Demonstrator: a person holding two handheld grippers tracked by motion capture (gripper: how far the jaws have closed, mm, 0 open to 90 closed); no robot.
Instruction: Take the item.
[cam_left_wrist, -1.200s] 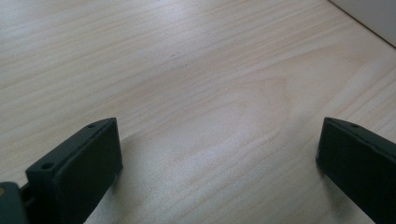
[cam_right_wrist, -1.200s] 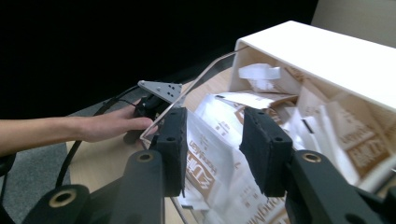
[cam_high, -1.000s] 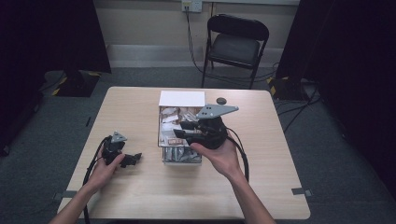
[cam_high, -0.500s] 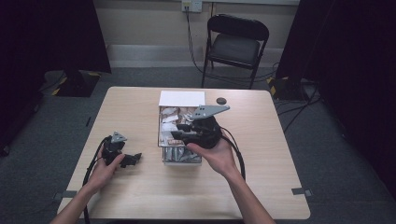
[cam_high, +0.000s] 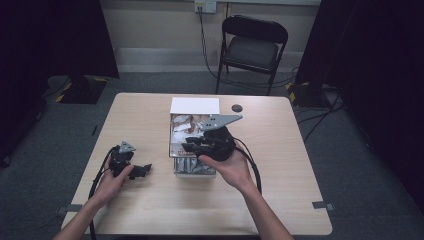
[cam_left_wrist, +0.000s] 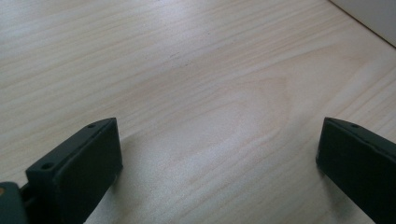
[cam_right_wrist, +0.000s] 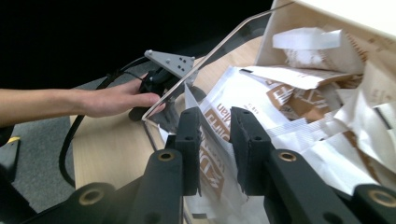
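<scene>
A clear box (cam_high: 173, 150) of white and brown paper packets (cam_high: 186, 122) stands mid-table. My right gripper (cam_high: 188, 146) reaches into it from the right. In the right gripper view its jaws (cam_right_wrist: 215, 114) have just been closing and stand a narrow gap apart. One upright white and brown packet (cam_right_wrist: 233, 93) sits in that gap, and I cannot see the pads pinching it flat. My left gripper (cam_high: 144, 170) rests on the table left of the box. In its own view the left gripper (cam_left_wrist: 219, 154) is wide open over bare wood (cam_left_wrist: 187, 70).
The box's white lid (cam_high: 195, 105) lies flat behind it, with a small black round object (cam_high: 237, 108) to its right. A folding chair (cam_high: 252, 47) stands beyond the far table edge. Cables trail from both grippers toward the near edge.
My right gripper has shifted a little left and down into the box among the packets. The left hand and its gripper have stayed where they were.
</scene>
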